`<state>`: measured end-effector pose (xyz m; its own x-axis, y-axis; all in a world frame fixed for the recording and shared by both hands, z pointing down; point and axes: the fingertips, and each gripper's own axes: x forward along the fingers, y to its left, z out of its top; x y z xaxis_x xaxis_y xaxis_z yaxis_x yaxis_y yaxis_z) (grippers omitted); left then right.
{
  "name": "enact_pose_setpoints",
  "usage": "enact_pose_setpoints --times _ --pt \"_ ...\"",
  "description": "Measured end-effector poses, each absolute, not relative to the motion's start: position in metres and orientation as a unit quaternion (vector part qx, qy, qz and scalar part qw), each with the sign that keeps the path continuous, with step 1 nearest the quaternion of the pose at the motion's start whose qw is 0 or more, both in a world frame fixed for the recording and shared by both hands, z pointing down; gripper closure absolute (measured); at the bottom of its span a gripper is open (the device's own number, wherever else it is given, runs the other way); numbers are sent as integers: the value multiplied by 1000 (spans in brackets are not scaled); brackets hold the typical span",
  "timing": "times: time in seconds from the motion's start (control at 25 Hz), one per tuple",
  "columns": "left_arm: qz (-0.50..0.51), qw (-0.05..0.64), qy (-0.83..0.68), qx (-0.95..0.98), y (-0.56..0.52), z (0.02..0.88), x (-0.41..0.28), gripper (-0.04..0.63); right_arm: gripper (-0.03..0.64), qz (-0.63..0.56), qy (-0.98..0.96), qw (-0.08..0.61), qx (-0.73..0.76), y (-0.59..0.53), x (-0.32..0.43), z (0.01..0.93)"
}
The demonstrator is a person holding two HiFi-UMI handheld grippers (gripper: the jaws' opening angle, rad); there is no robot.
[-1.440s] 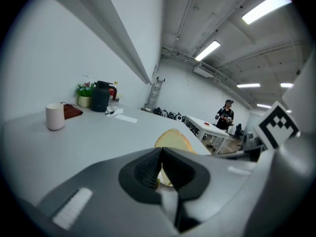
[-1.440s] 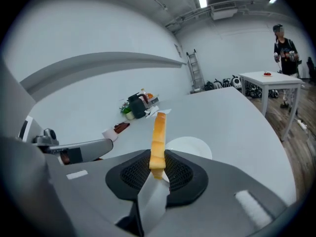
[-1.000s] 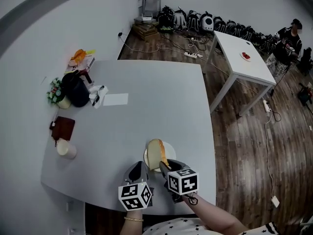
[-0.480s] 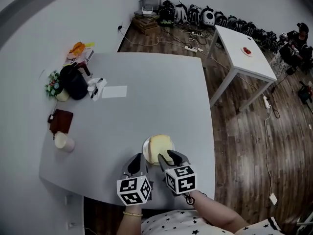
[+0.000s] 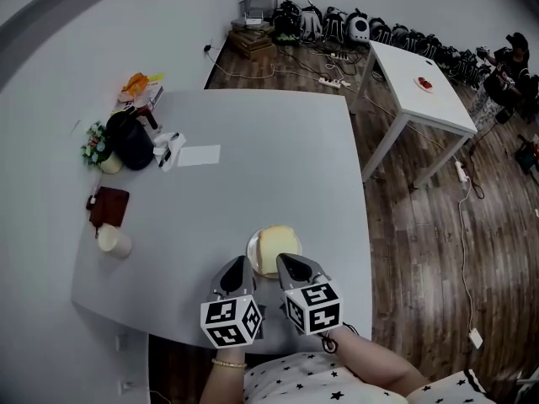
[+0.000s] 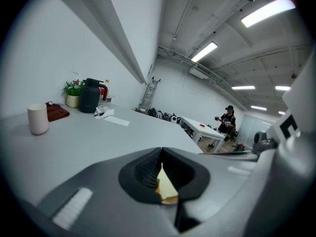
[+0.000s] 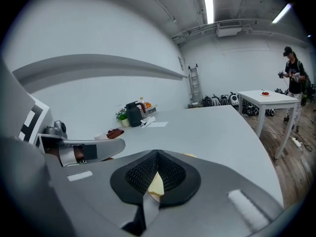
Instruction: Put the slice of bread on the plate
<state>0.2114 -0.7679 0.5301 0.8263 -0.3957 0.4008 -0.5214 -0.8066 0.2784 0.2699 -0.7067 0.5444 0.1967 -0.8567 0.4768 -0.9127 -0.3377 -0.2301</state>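
The pale slice of bread (image 5: 276,244) lies flat on the small white plate (image 5: 250,253) near the front edge of the grey table (image 5: 253,167). Both grippers hover just in front of the plate, side by side. My right gripper (image 5: 290,266) is shut and holds nothing; its tips sit at the bread's near edge, apart from it. My left gripper (image 5: 237,268) is also shut and empty, at the plate's near left. In the left gripper view, the bread (image 6: 165,186) shows through the gap under the closed jaws (image 6: 160,154). The right gripper view shows the bread (image 7: 156,186) below its jaws (image 7: 158,157).
At the table's far left stand a black kettle (image 5: 133,146), a flower pot (image 5: 94,151), a white paper (image 5: 200,156), a brown pad (image 5: 109,206) and a pale cup (image 5: 114,242). A white side table (image 5: 417,91) and a person (image 5: 505,74) are off to the right.
A second ago the right gripper held the bread tilted over the plate. The bread then dropped flat onto the plate, and the right gripper let go, lifted back slightly and shut.
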Motion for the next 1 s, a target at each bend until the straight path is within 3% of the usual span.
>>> enact_pose_setpoints --times 1.0 --pt "159 180 -234 942 -753 517 216 588 618 240 -583 59 774 -697 263 526"
